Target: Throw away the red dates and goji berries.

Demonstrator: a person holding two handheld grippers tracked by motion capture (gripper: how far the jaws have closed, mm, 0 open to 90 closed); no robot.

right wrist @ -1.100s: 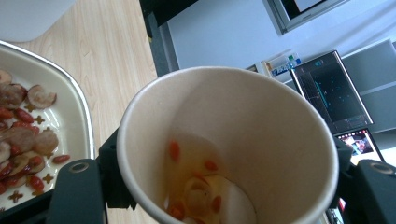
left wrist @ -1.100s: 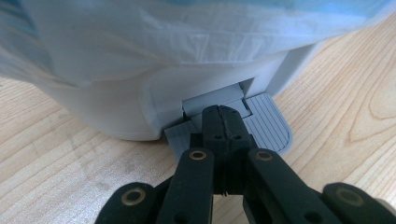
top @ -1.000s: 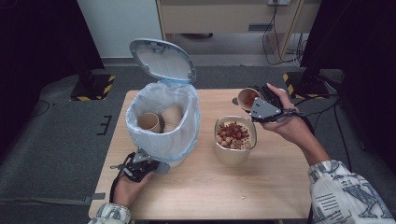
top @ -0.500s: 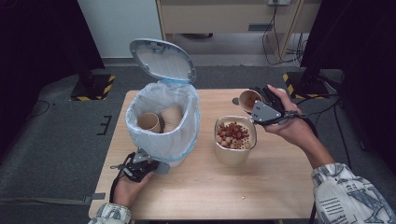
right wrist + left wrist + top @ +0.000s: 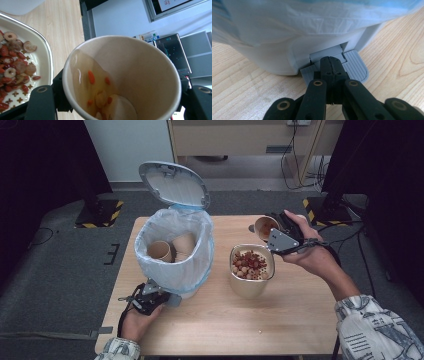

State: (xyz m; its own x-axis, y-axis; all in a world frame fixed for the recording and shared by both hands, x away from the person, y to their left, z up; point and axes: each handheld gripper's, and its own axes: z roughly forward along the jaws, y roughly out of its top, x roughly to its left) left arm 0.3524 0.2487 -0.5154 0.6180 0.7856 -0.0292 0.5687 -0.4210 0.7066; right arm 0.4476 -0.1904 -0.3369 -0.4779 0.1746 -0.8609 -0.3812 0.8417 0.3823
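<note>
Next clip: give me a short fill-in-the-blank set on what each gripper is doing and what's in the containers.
1. The left gripper, fingers closed, presses the bin's ____.
2. The right gripper holds a paper ____ with liquid and red bits inside.
3. The bin has its lid ____.
4. Inside the bin liner lie brown paper ____.

Missing words: pedal; cup; open; cups

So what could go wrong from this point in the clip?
The paper cup in the right gripper is tilted and holds liquid with bits in it, so it could spill onto the table rather than into the strainer bowl. The left gripper presses the bin's pedal with closed tips near its edge; if it slips off, the lid may drop shut over the bin.
</note>
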